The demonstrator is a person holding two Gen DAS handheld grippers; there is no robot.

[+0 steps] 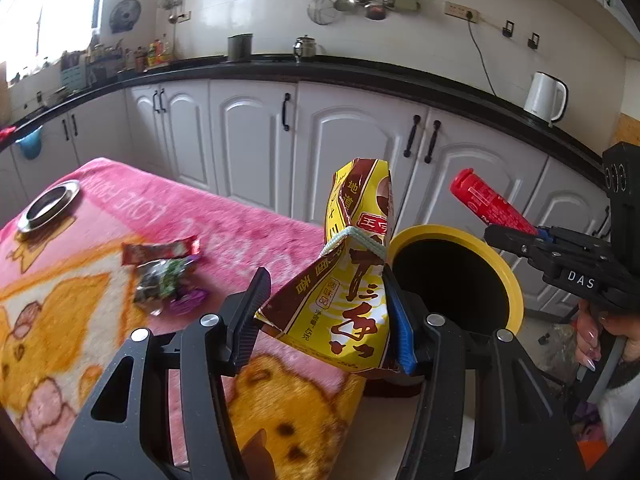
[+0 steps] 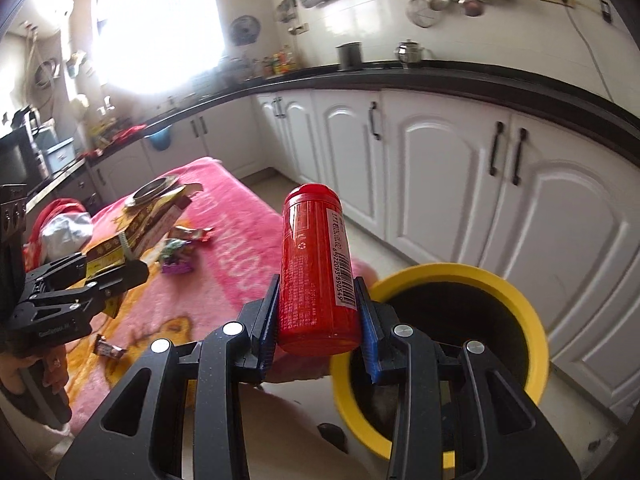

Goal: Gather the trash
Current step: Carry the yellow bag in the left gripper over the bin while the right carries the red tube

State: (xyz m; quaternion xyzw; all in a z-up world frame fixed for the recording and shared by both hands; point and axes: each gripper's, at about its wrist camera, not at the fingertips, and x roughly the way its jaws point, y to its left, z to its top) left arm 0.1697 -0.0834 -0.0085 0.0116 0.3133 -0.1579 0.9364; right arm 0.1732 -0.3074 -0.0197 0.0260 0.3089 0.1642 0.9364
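Red can (image 2: 318, 276) between right fingers (image 2: 266, 320) beside yellow bin (image 2: 516, 300).

**Open bin mouth, wrappers on the blanket**

The bin (image 2: 516, 296) stands off the blanket's (image 1: 248, 216) near corner, its mouth uncovered; the can (image 2: 318, 276) and packet (image 1: 352, 280) hang near its rim. On the blanket, loose wrappers (image 1: 168, 276) lie mid-surface and a metal ring (image 1: 48, 204) sits by the far edge. Cabinets (image 1: 352, 148) wall in the floor behind the bin.
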